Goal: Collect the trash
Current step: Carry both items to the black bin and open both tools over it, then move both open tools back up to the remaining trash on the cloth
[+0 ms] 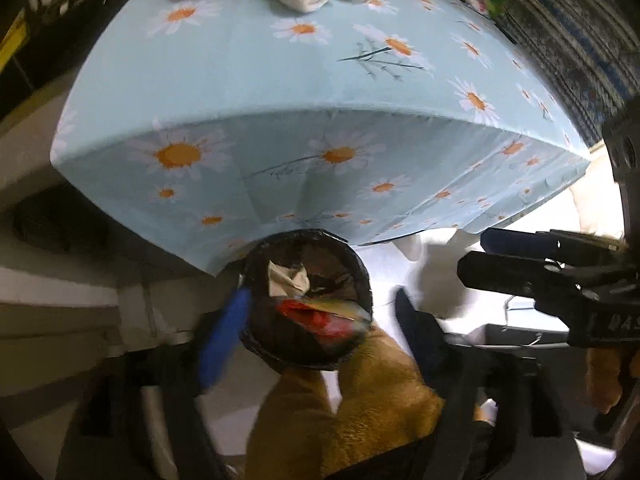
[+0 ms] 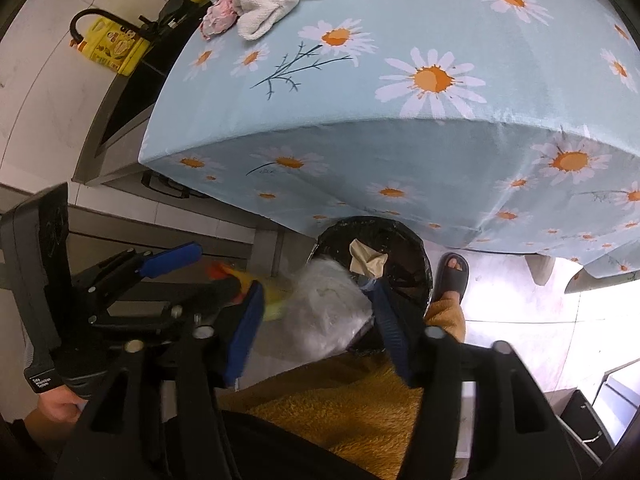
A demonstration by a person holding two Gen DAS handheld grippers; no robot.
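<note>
The left gripper, a black plastic two-finger frame with blue rubber pads, silver screws and a white-lettered label on its handle, is showing at lower left of the right wrist view. The right gripper is wearing the same blue pads. The person is wearing fuzzy mustard-yellow trousers and a dark grey open-toed slipper.
</note>
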